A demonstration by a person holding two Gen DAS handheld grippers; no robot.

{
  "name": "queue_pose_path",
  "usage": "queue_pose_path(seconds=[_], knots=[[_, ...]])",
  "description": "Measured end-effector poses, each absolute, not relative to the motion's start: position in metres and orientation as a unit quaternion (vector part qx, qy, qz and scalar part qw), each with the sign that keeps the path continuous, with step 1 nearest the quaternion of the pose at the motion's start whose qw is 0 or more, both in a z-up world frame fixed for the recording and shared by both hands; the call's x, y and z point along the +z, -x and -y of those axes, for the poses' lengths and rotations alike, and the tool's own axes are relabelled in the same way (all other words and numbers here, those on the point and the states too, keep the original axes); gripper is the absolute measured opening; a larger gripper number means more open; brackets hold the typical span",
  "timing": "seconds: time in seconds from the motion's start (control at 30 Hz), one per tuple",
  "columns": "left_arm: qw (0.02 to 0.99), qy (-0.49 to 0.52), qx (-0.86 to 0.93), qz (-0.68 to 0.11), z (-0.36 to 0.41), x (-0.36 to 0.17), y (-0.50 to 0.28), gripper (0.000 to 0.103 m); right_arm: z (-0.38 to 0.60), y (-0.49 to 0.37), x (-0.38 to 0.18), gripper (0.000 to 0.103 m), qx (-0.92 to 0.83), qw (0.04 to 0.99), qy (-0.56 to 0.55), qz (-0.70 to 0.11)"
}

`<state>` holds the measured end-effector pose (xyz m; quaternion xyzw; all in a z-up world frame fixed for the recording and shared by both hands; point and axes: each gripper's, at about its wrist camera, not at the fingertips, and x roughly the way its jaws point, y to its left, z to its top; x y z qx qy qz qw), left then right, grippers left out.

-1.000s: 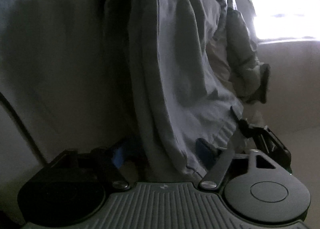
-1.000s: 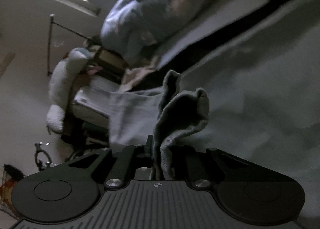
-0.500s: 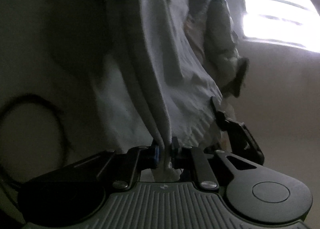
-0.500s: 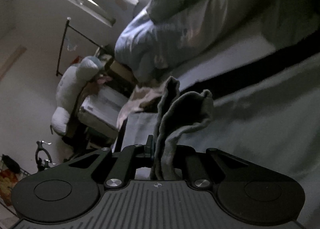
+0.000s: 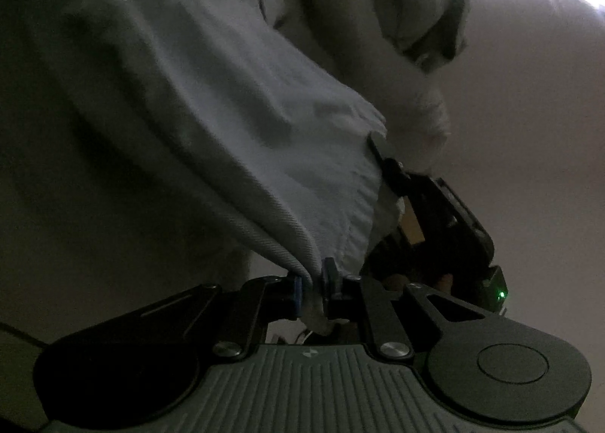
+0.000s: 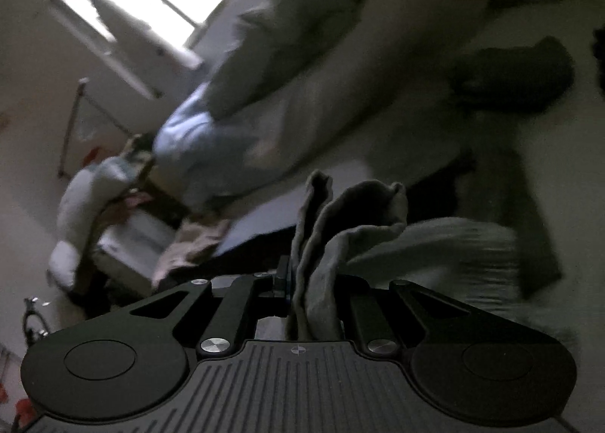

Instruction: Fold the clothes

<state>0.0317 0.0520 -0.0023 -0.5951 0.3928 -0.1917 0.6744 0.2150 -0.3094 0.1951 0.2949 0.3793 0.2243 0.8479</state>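
Garment (image 5: 234,123) blurred, both jaws clamped on it.

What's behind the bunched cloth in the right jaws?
Behind the bunched cloth: a bed with piled bedding and a dark garment. The cloth hides the bed directly behind it.

I read no text, label, brand or number in either view. My left gripper (image 5: 312,283) and right gripper (image 6: 310,293) each carry only a small crosshair mark on the ribbed housing, with no lettering.
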Motion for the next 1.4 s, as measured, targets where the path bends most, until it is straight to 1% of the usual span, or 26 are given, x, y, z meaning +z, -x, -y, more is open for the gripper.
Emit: queue_pose_path(seconds=[0.2, 0.27, 0.3, 0.33, 0.37, 0.4, 0.43, 0.5, 0.6, 0.67, 0.73, 0.87, 0.93, 1.0, 1.07, 1.13, 1.23, 1.27, 1.33, 1.4], knots=[[0.688, 0.57, -0.153, -0.422, -0.036, -0.046, -0.033, 0.012, 0.337, -0.212, 0.167, 0.011, 0.186, 0.849, -0.287, -0.402], [0.692, 0.562, -0.147, -0.429, -0.033, -0.054, -0.036, 0.023, 0.346, -0.212, 0.158, 0.015, 0.174, 0.849, -0.284, -0.41], [0.694, 0.558, -0.146, -0.43, -0.031, -0.058, -0.035, 0.024, 0.351, -0.211, 0.153, 0.017, 0.167, 0.849, -0.282, -0.413], [0.697, 0.553, -0.146, -0.432, -0.029, -0.061, -0.034, 0.029, 0.356, -0.211, 0.148, 0.023, 0.161, 0.849, -0.281, -0.417], [0.7, 0.549, -0.146, -0.433, -0.027, -0.063, -0.032, 0.033, 0.36, -0.21, 0.143, 0.026, 0.155, 0.849, -0.279, -0.421], [0.701, 0.546, -0.146, -0.435, -0.025, -0.065, -0.032, 0.045, 0.365, -0.21, 0.139, 0.033, 0.148, 0.849, -0.278, -0.424], [0.7, 0.545, -0.147, -0.438, -0.025, -0.066, -0.031, 0.059, 0.37, -0.21, 0.134, 0.047, 0.142, 0.849, -0.276, -0.428], [0.699, 0.539, -0.151, -0.446, -0.023, -0.064, -0.033, 0.066, 0.379, -0.209, 0.125, 0.063, 0.129, 0.848, -0.273, -0.435], [0.703, 0.527, -0.159, -0.451, -0.021, -0.059, -0.028, 0.082, 0.383, -0.185, 0.135, 0.064, 0.125, 0.859, -0.261, -0.422], [0.707, 0.523, -0.163, -0.446, -0.029, -0.05, -0.017, 0.084, 0.384, -0.166, 0.144, 0.067, 0.124, 0.867, -0.252, -0.411], [0.715, 0.519, -0.162, -0.44, -0.039, -0.046, -0.004, 0.085, 0.385, -0.147, 0.153, 0.076, 0.123, 0.875, -0.242, -0.4], [0.744, 0.503, -0.147, -0.415, -0.073, -0.029, 0.021, 0.088, 0.388, -0.11, 0.171, 0.077, 0.121, 0.89, -0.223, -0.378], [0.76, 0.496, -0.135, -0.397, -0.09, -0.013, 0.036, 0.089, 0.39, -0.091, 0.184, 0.078, 0.123, 0.896, -0.217, -0.367], [0.778, 0.492, -0.119, -0.372, -0.104, 0.012, 0.031, 0.091, 0.391, -0.07, 0.204, 0.078, 0.133, 0.897, -0.22, -0.36], [0.794, 0.493, -0.096, -0.343, -0.132, 0.028, 0.048, 0.093, 0.391, -0.05, 0.224, 0.079, 0.144, 0.898, -0.221, -0.353], [0.806, 0.496, -0.073, -0.314, -0.16, 0.044, 0.067, 0.095, 0.389, -0.03, 0.245, 0.084, 0.156, 0.901, -0.215, -0.344], [0.823, 0.499, -0.039, -0.27, -0.202, 0.069, 0.094, 0.096, 0.387, 0.001, 0.278, 0.087, 0.186, 0.903, -0.213, -0.325], [0.827, 0.499, -0.028, -0.256, -0.214, 0.077, 0.098, 0.097, 0.386, 0.011, 0.289, 0.088, 0.197, 0.902, -0.215, -0.318], [0.836, 0.498, -0.01, -0.229, -0.238, 0.092, 0.108, 0.103, 0.386, 0.028, 0.308, 0.09, 0.207, 0.904, -0.215, -0.307], [0.846, 0.491, 0.001, -0.208, -0.254, 0.105, 0.118, 0.103, 0.386, 0.045, 0.325, 0.091, 0.216, 0.906, -0.213, -0.295]])
